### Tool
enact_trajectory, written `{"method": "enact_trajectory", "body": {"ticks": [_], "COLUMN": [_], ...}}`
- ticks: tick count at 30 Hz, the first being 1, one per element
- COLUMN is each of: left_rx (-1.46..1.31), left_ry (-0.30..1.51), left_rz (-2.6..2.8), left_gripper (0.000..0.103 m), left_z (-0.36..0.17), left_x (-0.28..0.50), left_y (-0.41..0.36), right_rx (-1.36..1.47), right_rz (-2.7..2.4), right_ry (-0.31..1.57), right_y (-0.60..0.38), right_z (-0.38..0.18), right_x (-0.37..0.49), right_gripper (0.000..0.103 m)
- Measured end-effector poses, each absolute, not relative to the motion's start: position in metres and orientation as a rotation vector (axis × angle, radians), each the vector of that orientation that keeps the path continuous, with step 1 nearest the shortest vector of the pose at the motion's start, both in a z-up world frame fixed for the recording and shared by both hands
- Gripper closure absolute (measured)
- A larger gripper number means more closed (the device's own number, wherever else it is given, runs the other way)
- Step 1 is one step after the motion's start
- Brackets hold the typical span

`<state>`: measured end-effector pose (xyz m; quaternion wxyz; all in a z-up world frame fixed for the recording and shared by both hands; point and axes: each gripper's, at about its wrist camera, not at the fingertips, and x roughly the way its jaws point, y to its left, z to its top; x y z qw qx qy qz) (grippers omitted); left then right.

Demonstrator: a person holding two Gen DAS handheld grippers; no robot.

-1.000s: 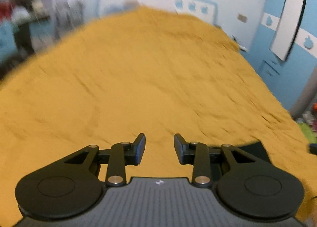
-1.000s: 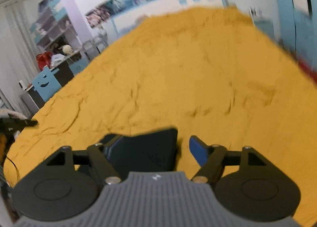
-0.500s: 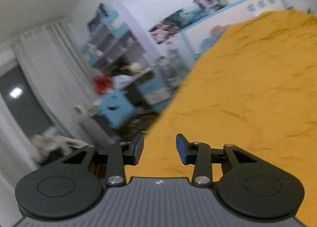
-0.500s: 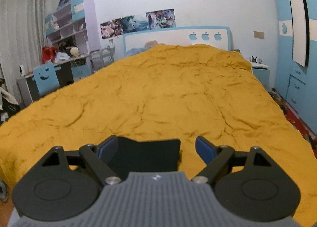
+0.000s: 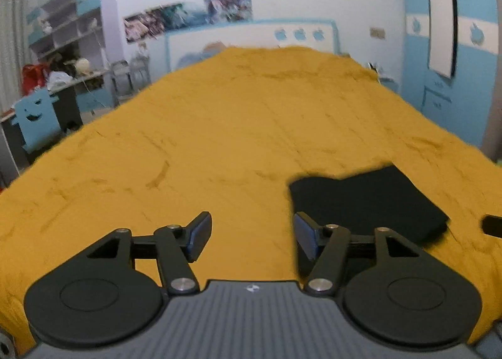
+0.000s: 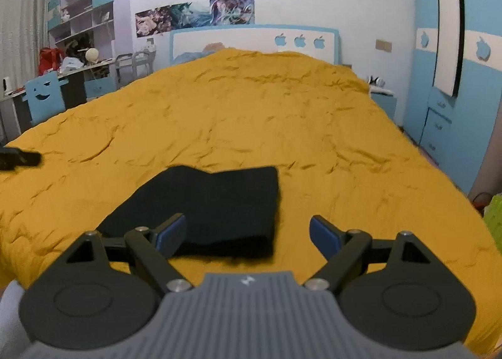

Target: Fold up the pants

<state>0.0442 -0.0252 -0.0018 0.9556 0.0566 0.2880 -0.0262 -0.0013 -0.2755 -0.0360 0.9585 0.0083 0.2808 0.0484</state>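
The folded black pants point(image 6: 213, 205) lie flat on the orange bedspread point(image 6: 282, 126), near the foot end of the bed, as a compact rectangular bundle. Neither gripper touches them.

Left gripper point(image 5: 252, 233): jaws are opening, with nothing between them but bare bedspread. The pants point(image 5: 370, 202) sit ahead and to its right, the near-left corner just behind the right finger in the picture. This view is somewhat blurred, so the bundle's edges read soft.

Right gripper point(image 6: 248, 233): jaws spread wide, empty. The pants lie directly ahead, mostly in line with the left finger and the gap; the near edge appears just beyond the fingertips, apparently clear of the pads.

A dark tip at the left edge of the right wrist view point(image 6: 18, 158) is probably the other gripper.

A white-and-blue headboard point(image 6: 254, 40) with 3 apple shapes stands at the far end of the bed.
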Motion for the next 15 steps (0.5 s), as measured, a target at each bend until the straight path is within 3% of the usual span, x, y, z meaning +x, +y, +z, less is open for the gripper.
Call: {"method": "enact_trajectory", "body": {"ticks": [7,15], "left_rx": [0.098,0.144], "left_ry": [0.733,0.757], "left_rz": [-0.116,-0.121], "left_gripper": [0.029,0.029], "left_z": [-0.034,-0.039], "left_x": [0.030,0.036], "left_y": [-0.058,-0.067], "right_rx": [-0.011,-0.008], "right_rz": [0.127,0.146], "right_ry": [0.650,0.676], "right_y": [-0.255,-0.250], "right_z": [-0.058,-0.066], "right_x": [-0.005,-0.006], "right_gripper": [0.021,0.021]}}
